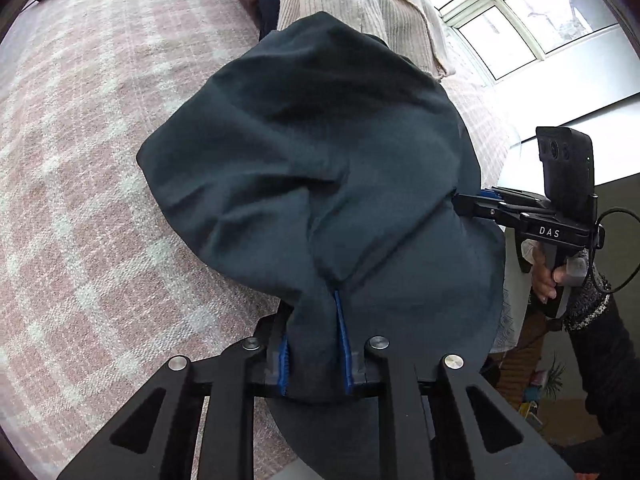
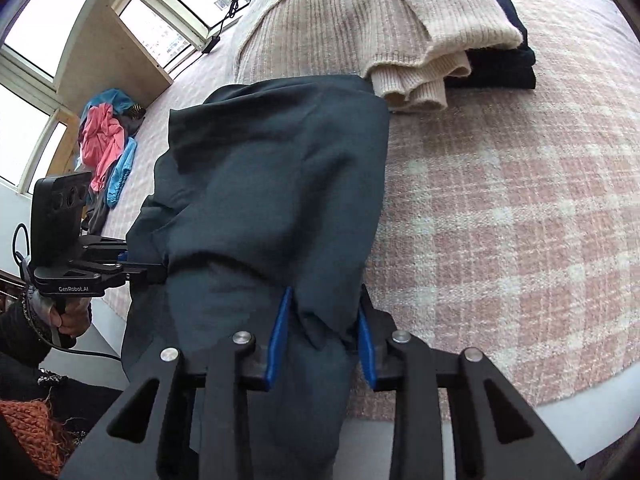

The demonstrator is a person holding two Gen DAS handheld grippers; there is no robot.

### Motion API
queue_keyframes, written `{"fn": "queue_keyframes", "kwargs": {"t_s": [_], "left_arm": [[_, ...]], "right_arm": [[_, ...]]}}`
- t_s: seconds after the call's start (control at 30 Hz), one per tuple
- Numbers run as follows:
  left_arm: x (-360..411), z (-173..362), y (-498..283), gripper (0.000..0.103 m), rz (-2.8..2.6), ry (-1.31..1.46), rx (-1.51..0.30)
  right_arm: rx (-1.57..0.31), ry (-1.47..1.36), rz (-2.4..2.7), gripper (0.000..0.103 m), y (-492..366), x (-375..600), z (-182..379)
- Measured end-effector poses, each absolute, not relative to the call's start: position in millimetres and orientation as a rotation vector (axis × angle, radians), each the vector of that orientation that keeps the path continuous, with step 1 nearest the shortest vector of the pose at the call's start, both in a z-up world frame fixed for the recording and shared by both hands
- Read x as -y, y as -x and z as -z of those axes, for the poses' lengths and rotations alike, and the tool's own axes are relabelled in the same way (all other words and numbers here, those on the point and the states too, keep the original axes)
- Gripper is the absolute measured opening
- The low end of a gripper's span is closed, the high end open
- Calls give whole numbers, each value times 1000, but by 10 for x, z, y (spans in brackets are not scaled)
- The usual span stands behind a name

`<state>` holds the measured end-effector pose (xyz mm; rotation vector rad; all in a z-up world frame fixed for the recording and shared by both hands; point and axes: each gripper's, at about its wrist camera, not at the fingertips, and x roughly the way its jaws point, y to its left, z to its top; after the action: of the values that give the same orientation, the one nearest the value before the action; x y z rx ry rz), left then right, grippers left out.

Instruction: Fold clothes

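The left gripper [image 1: 314, 360] is pinched on a bunched edge of the dark teal garment [image 1: 320, 152], cloth pressed between its blue pads, and the right gripper [image 2: 320, 344] is clamped the same way on another part of that edge. Each gripper shows in the other's camera, off to the side and biting into the fabric's margin.

The bed [image 2: 500, 208] carries everything: a wide surface under a pink and cream checked cover, with a white window frame [image 1: 516, 28] beyond it. The garment lies lengthwise over the near side of the bed, its far end flat on the cover and just touching the folded cream knit sweater [image 2: 360, 20], its near end gathered at the bed's edge and hanging partly over it. Under the sweater sits a folded black item [image 2: 504, 68]. A loose heap of pink and blue clothes [image 2: 106, 140] lies further off by the window, well apart from the work.

The step in hand looks like the grasp that starts a fold: both near corners are secured, nothing is doubled over yet. The next move likely calls for raising both hands together, keeping the edge taut between them, and carrying it forward toward the far end so the halves meet evenly, without dragging the cloth into the sweater stack.
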<state>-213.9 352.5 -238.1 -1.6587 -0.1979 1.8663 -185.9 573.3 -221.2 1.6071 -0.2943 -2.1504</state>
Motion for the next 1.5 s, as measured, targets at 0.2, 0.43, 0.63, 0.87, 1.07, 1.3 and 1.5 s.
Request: {"fn": "queue_keyframes", "kwargs": {"t_s": [0.2,0.43,0.63,0.87,1.07,1.3,1.5], "left_arm": [[-3432,2146,2176,12,-1871,1548,159],[-3249,2293,2435,15,-1805,1592,196],[-3303,2407,2395,18,-1790,1598,183],[-3521,2342,2059,13,-1803,1500,198],[-3451,1866,1927,11,-1802,1363,229],[-3438,1173,2176,9,-1869,1170,189],[-3643,764,2563,9,-1928,1035,148]], "right_arm": [[287,-1546,2222,10,1701,-5643,1906],[133,-1718,2290,61,1786,-5604,2085],[269,-1657,2157,43,1809,-5597,2276],[304,-1621,2222,16,1710,-5546,2083],[273,-1566,2288,12,1494,-5341,1634],[225,-1368,2403,12,1387,-5170,862],[127,-1260,2502,12,1786,-5388,253]]}}
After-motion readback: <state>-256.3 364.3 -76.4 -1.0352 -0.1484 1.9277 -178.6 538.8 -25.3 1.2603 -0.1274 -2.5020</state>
